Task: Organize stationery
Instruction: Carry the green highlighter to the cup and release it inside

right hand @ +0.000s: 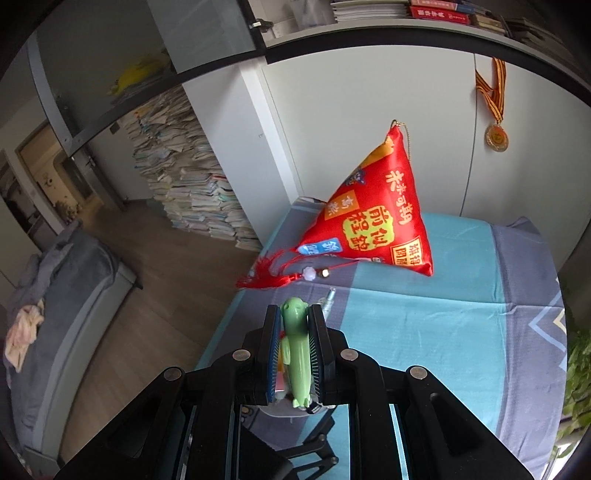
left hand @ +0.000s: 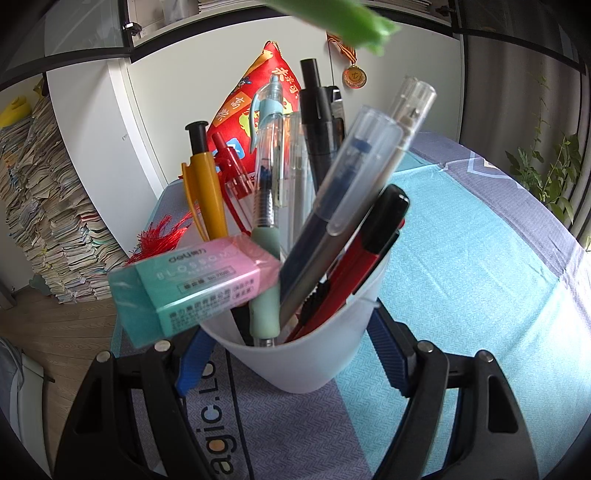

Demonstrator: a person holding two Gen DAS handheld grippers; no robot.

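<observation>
My left gripper (left hand: 291, 354) is shut on a white pen cup (left hand: 306, 347), its blue pads pressing both sides. The cup holds several pens, a red utility knife (left hand: 354, 273) and a pink-green eraser (left hand: 192, 284) resting on its rim. My right gripper (right hand: 295, 332) is shut on a green pen (right hand: 297, 350) with a figure-shaped top, held high above the table. The green pen's blurred end shows at the top of the left wrist view (left hand: 343, 18), above the cup.
A red pyramid-shaped cushion (right hand: 373, 218) with a tassel stands at the back of the blue-grey tablecloth (right hand: 443, 314). A small clear object (right hand: 328, 297) lies near it. Stacked books (right hand: 184, 184) stand left; a plant (left hand: 546, 173) is on the right.
</observation>
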